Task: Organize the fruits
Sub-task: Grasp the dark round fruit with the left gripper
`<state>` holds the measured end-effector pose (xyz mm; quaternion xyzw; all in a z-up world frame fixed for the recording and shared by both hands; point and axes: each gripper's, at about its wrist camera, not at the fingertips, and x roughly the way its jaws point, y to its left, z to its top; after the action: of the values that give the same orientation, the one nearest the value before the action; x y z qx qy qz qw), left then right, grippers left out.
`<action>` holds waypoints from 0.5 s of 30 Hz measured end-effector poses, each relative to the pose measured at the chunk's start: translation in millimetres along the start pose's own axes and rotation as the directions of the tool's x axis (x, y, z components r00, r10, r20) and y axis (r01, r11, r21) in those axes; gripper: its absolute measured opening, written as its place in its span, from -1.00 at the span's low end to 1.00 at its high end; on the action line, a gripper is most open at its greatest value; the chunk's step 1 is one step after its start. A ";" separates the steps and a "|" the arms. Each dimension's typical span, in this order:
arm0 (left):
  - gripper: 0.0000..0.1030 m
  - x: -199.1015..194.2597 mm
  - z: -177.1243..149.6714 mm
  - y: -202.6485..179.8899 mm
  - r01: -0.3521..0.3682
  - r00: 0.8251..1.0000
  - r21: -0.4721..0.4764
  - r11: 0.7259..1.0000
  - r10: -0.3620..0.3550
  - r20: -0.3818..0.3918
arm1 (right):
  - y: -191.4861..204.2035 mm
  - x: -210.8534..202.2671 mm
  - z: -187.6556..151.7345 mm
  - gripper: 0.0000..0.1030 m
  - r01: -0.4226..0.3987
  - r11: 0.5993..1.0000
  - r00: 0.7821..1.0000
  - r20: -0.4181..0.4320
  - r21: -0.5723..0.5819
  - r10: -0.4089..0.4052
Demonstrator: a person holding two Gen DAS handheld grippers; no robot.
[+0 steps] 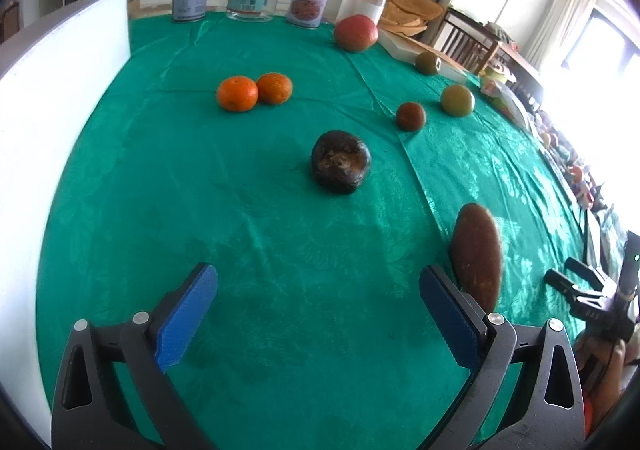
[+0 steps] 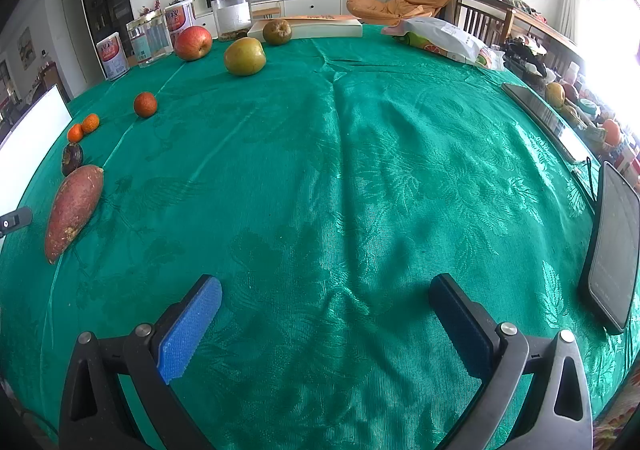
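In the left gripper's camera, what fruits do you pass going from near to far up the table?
sweet potato → dark wrinkled fruit → small reddish fruit → two oranges → red apple

right hand-held gripper (image 2: 324,302) gaping, green tablecloth (image 2: 360,170)

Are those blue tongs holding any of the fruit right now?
No. The left tongs and the right tongs are both wide open over bare green tablecloth. The sweet potato lies beside the left tongs, not between them.
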<state>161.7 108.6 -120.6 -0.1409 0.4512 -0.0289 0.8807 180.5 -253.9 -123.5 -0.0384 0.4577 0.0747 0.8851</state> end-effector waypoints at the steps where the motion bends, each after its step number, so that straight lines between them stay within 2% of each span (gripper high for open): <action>1: 0.97 2.8 6.2 -4.8 -0.001 1.000 0.008 1.000 0.001 0.001 | 0.2 0.0 0.1 1.00 0.001 1.000 1.000 0.000 -0.001 -0.001; 5: 0.94 25.1 29.6 -25.6 -0.046 0.999 0.074 0.996 0.046 0.003 | 0.1 -0.1 0.1 1.00 -0.002 1.000 1.000 0.001 0.001 0.002; 7: 0.82 35.6 40.4 -29.1 -0.071 0.997 0.086 0.994 0.071 0.011 | 0.1 0.0 0.0 1.00 -0.002 1.000 1.000 0.001 0.001 0.002; 9: 0.47 46.0 48.1 -31.3 -0.092 0.996 0.097 0.991 0.092 0.005 | 0.1 0.0 -0.1 1.00 -0.002 1.000 1.000 0.001 0.001 0.002; 10: 0.40 49.9 50.6 -31.0 -0.101 0.995 0.102 0.990 0.101 0.002 | 0.1 0.0 -0.1 1.00 -0.002 1.000 1.000 0.001 0.001 0.002; 11: 0.21 52.3 51.5 -31.1 -0.107 0.994 0.108 0.988 0.107 0.005 | 0.1 0.0 -0.1 1.00 -0.002 1.000 1.000 0.001 0.001 0.002; 12: -0.19 53.5 51.2 -30.7 -0.115 0.993 0.118 0.986 0.115 0.010 | 0.1 0.0 -0.1 1.00 -0.002 1.000 1.000 0.001 0.001 0.002; 15: -0.17 45.9 46.3 -27.0 -0.135 0.991 0.133 0.982 0.131 0.038 | 0.1 0.0 -0.2 1.00 -0.001 1.000 1.000 0.001 0.001 0.001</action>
<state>228.1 84.8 -123.8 -0.0506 0.4440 0.0016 0.8946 180.3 -253.9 -123.6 -0.0376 0.4574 0.0751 0.8853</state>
